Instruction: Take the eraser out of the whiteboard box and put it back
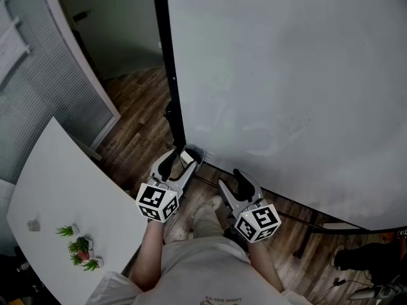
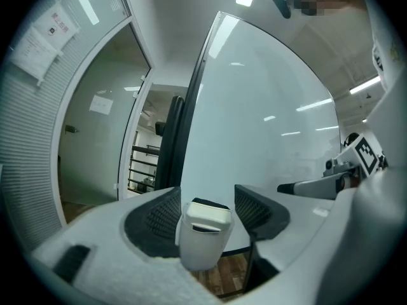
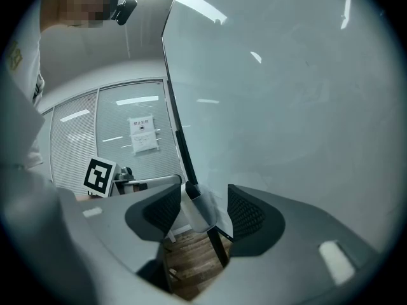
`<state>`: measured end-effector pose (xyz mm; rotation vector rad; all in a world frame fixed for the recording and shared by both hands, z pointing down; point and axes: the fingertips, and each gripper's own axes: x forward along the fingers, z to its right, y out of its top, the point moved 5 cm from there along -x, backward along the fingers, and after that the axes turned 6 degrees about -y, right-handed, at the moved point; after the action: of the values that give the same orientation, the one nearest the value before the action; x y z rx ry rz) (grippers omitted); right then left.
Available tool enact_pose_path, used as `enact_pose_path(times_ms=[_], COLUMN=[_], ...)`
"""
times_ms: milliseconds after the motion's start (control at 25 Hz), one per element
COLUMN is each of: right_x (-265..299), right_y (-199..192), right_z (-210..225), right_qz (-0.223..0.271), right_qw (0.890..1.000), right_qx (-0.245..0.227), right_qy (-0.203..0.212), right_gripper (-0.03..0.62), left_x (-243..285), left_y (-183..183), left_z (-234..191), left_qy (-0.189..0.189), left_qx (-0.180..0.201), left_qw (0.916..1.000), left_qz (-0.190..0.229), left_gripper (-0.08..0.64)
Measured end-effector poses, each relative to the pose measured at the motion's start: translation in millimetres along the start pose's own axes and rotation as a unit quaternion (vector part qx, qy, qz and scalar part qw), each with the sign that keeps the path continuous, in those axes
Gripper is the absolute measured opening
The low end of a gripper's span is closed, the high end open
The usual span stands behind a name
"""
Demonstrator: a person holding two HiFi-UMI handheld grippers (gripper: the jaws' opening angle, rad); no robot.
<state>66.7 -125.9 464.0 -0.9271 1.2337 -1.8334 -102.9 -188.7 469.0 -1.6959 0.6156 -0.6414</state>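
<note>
A small translucent white box (image 2: 200, 253) hangs at the whiteboard's lower left corner (image 1: 195, 152). The eraser (image 2: 206, 216), white with a black pad behind it, stands in the box. My left gripper (image 1: 181, 159) is open at the box's top, with the eraser between its jaws; the pads do not visibly press on it. In the left gripper view the box fills the gap of the left gripper (image 2: 206, 208). My right gripper (image 1: 234, 182) hangs open and empty just to the right, pointed at the same box (image 3: 200, 211).
The big whiteboard (image 1: 286, 75) stands in front on a black post (image 1: 168, 75) over wooden floor. A white table (image 1: 63, 189) with small potted plants (image 1: 79, 246) is at my left. A blinded glass partition (image 1: 38, 88) lies beyond it.
</note>
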Motion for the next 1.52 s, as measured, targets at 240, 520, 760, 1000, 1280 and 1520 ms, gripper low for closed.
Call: enact_pose_path(times_ms=[240,520,760,1000,1280,1520], right_x=[-4.1,-10.1,-17.4,-23.2,-35.6,-38.4], right_y=[6.2,14.7,22.8,32.5,30.9,30.3], right_z=[-3.7,-10.2,-15.9,-15.0,-3.7,-6.9], right_qz=[0.018,0.038,0.056,0.067,0.056,0.052], right_qw=[1.0,0.999,0.998,0.998,0.996,0.996], right_qx=[-0.006,-0.007,-0.009,-0.019,-0.056,-0.06], right_qy=[0.007,0.015,0.029,0.0,-0.051,-0.045], right_gripper=[0.229,0.197,0.025,0.012,0.012,0.011], left_x=[-13.0,-27.8,-37.5,-46.0,-46.7,-47.4], left_y=[10.9,17.4,22.2,25.0,26.3,24.6], left_z=[4.9,12.0,15.5,21.5,28.5,32.7], left_qy=[-0.002,-0.001,0.014,0.043,0.055,0.054], left_qx=[0.0,0.0,-0.002,0.02,0.034,0.046], left_qw=[0.9997,0.9996,0.9996,0.9985,0.9977,0.9974], left_qz=[0.025,0.029,0.026,0.028,0.021,0.007], left_gripper=[0.254,0.212,0.119,0.012,0.005,0.005])
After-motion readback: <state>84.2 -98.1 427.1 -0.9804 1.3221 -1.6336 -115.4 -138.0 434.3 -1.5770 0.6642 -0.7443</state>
